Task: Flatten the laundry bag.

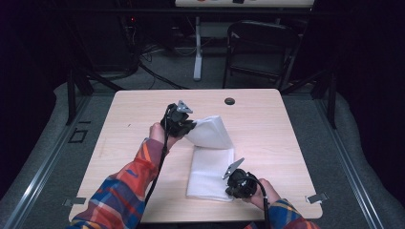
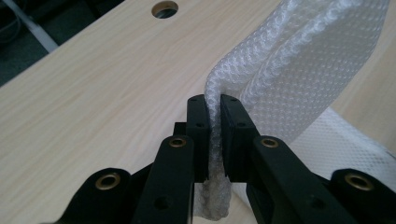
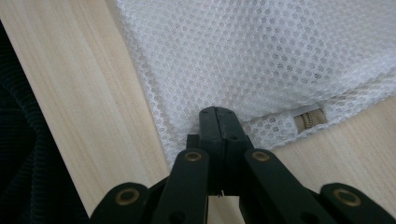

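While the left gripper (image 2: 212, 105) clamps the far end of the mesh bag (image 1: 210, 162) and holds it folded up above the table (image 1: 267, 119), the right gripper (image 3: 218, 116), shut, pins the near corner by the zip (image 3: 309, 119); the fold looks half done, laying flat remains. One bag, two grippers, one table hole (image 1: 229, 101)

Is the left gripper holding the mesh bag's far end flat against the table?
No, the left gripper has pinched the white mesh bag and holds that end lifted and folded above the table.
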Demonstrator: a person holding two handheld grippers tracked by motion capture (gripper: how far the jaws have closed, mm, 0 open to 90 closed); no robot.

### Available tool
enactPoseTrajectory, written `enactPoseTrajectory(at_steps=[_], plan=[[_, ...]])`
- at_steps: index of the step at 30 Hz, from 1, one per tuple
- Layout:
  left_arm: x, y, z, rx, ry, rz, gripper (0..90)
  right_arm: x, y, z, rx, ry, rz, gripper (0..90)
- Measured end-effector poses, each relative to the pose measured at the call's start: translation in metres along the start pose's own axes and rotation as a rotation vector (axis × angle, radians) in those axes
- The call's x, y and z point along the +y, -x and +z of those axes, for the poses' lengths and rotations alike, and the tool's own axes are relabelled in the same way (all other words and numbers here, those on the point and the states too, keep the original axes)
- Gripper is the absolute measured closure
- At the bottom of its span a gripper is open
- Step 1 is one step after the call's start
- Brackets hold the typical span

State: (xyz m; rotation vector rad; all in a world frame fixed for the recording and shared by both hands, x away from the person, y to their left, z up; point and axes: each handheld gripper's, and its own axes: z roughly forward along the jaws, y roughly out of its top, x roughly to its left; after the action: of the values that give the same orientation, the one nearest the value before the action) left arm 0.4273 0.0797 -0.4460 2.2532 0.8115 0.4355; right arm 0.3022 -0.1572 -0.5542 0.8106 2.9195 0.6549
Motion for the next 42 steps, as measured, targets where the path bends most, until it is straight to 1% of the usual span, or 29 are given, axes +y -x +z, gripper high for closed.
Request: enactPoseTrajectory(at_steps=[1, 2, 3, 5, 6, 7, 8, 11, 13, 14, 15, 17, 19, 21, 25, 26, 27, 29, 30, 31, 33, 34, 36, 37, 38, 39, 40, 41, 42], plan=[[0.002, -0.001, 0.001, 0.002, -0.004, 0.014, 83.2, 0.000, 0.000, 0.000, -0.004, -0.008, -0.002, 90.0], [0.005, -0.001, 0.003, 0.011, -0.006, 0.017, 83.2, 0.000, 0.000, 0.000, -0.004, -0.008, -0.002, 90.0], [0.008, -0.002, 0.005, 0.002, -0.005, 0.020, 83.1, 0.000, 0.000, 0.000, 0.000, -0.004, -0.004, 90.0], [0.016, -0.004, 0.014, 0.007, -0.016, 0.028, 83.0, 0.000, 0.001, 0.000, 0.006, -0.003, 0.000, 90.0], [0.016, -0.004, 0.014, 0.007, -0.016, 0.028, 82.9, 0.000, 0.001, 0.000, 0.006, -0.003, 0.000, 90.0], [0.019, -0.007, 0.016, 0.003, -0.019, 0.024, 82.7, 0.000, 0.001, 0.000, 0.012, -0.003, 0.005, 90.0], [0.023, -0.011, 0.020, -0.008, -0.020, -0.002, 82.7, 0.000, 0.002, -0.001, 0.013, -0.003, 0.006, 90.0], [0.028, -0.020, 0.027, -0.002, -0.025, -0.027, 82.7, 0.000, 0.002, -0.001, 0.017, -0.006, 0.008, 90.0], [0.029, -0.023, 0.029, -0.004, -0.026, -0.033, 82.7, 0.000, 0.003, -0.001, 0.015, -0.005, 0.007, 90.0], [0.030, -0.025, 0.033, 0.004, -0.026, -0.043, 82.6, 0.000, 0.003, -0.001, 0.003, -0.006, 0.003, 90.0], [0.031, -0.027, 0.036, 0.005, -0.025, -0.049, 82.6, 0.000, 0.003, -0.001, 0.003, -0.006, 0.003, 90.0], [0.035, -0.032, 0.044, -0.002, -0.022, -0.068, 82.3, -0.001, 0.003, 0.000, 0.006, 0.006, 0.022, 90.0], [0.036, -0.032, 0.047, 0.002, -0.023, -0.071, 82.0, -0.001, 0.004, -0.001, 0.005, 0.005, 0.024, 90.0], [0.038, -0.033, 0.053, 0.013, -0.023, -0.072, 81.9, -0.001, 0.004, -0.001, 0.006, 0.004, 0.024, 90.0], [0.040, -0.035, 0.066, 0.026, -0.026, -0.091, 81.3, 0.000, 0.004, -0.001, 0.004, -0.002, 0.024, 90.0], [0.041, -0.035, 0.072, 0.038, -0.028, -0.094, 81.0, 0.000, 0.004, -0.001, 0.004, -0.002, 0.024, 90.0], [0.041, -0.035, 0.072, 0.038, -0.028, -0.094, 80.8, 0.000, 0.004, -0.001, 0.004, -0.002, 0.024, 90.0], [0.044, -0.036, 0.078, 0.038, -0.028, -0.102, 80.1, -0.001, 0.004, -0.001, 0.003, 0.003, 0.022, 90.0], [0.046, -0.037, 0.082, 0.040, -0.035, -0.105, 78.1, -0.001, 0.003, 0.001, 0.013, 0.022, 0.036, 90.0], [0.046, -0.037, 0.082, 0.040, -0.035, -0.105, 75.4, -0.001, 0.003, 0.001, 0.013, 0.025, 0.036, 90.0], [0.048, -0.040, 0.088, 0.044, -0.038, -0.129, 66.3, 0.000, 0.004, -0.001, 0.002, 0.001, 0.019, 90.0], [0.049, -0.040, 0.088, 0.045, -0.034, -0.128, 58.5, 0.000, 0.004, -0.001, 0.001, -0.002, 0.016, 90.0], [0.049, -0.040, 0.087, 0.060, -0.020, -0.129, 39.0, -0.001, 0.004, 0.000, 0.005, 0.006, 0.024, 90.0], [0.049, -0.040, 0.087, 0.060, -0.020, -0.129, 33.8, -0.001, 0.004, 0.000, 0.005, 0.006, 0.024, 90.0], [0.049, -0.041, 0.085, 0.047, -0.019, -0.135, 29.4, -0.001, 0.004, -0.001, 0.005, 0.004, 0.023, 90.0], [0.049, -0.041, 0.085, 0.047, -0.019, -0.135, 24.5, -0.001, 0.004, -0.001, 0.005, 0.004, 0.023, 90.0], [0.048, -0.041, 0.084, 0.047, -0.020, -0.135, 24.5, -0.001, 0.004, -0.001, 0.004, 0.005, 0.022, 90.0], [0.047, -0.042, 0.083, 0.041, -0.017, -0.142, 19.9, -0.002, 0.004, 0.001, 0.017, 0.027, 0.039, 90.0], [0.046, -0.042, 0.081, 0.038, -0.014, -0.146, 17.8, -0.002, 0.004, 0.001, 0.018, 0.026, 0.040, 90.0]])
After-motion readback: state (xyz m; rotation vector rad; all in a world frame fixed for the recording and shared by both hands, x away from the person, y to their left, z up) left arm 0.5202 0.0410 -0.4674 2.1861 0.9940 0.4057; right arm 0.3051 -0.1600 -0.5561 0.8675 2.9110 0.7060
